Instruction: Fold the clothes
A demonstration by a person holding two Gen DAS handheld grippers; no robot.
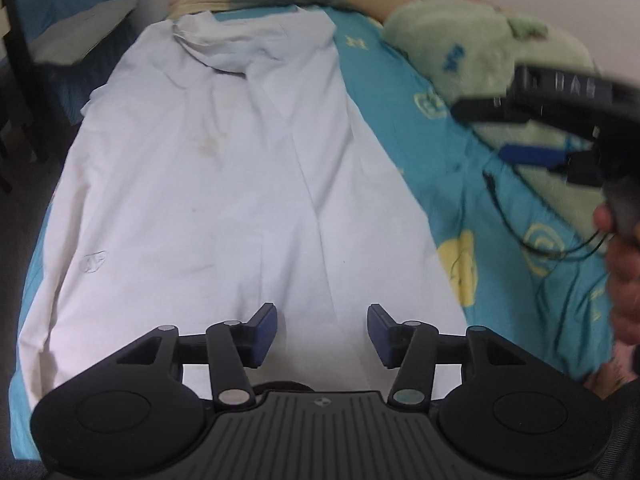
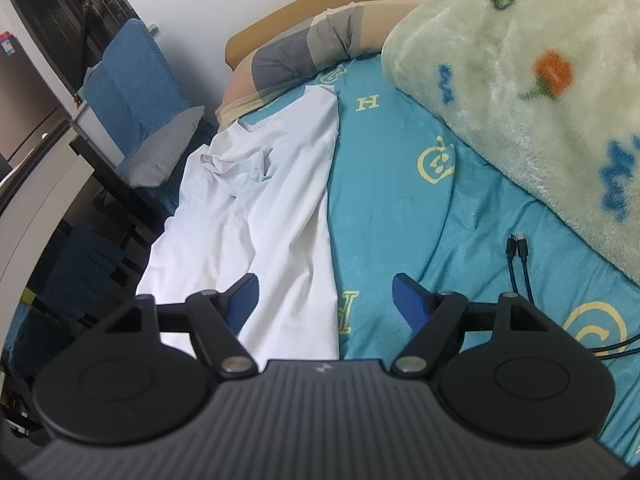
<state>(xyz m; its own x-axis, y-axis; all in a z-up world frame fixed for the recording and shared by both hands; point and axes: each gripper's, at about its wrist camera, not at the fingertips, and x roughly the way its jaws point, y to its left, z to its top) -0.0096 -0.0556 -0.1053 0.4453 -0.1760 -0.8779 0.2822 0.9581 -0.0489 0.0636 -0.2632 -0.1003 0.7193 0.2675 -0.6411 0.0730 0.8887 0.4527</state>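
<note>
A white shirt [image 1: 224,168] lies flat along the left half of a bed, collar at the far end, hem nearest me. My left gripper [image 1: 322,330] hovers open over the hem, nothing between its blue pads. In the right wrist view the same white shirt [image 2: 276,216] runs up the bed's left side, with a sleeve folded in along its right edge. My right gripper [image 2: 324,300] stands open above the shirt's right edge and the turquoise sheet [image 2: 392,200], holding nothing. The right gripper [image 1: 560,108] also shows blurred at the right of the left wrist view, held by a hand [image 1: 624,280].
A pale green fleece blanket [image 2: 520,80] is heaped on the bed's right side. A black cable [image 2: 520,256] lies on the sheet near it. A striped pillow [image 2: 304,52] rests at the headboard. Left of the bed stand a blue-cushioned chair [image 2: 132,80] and dark furniture [image 2: 108,176].
</note>
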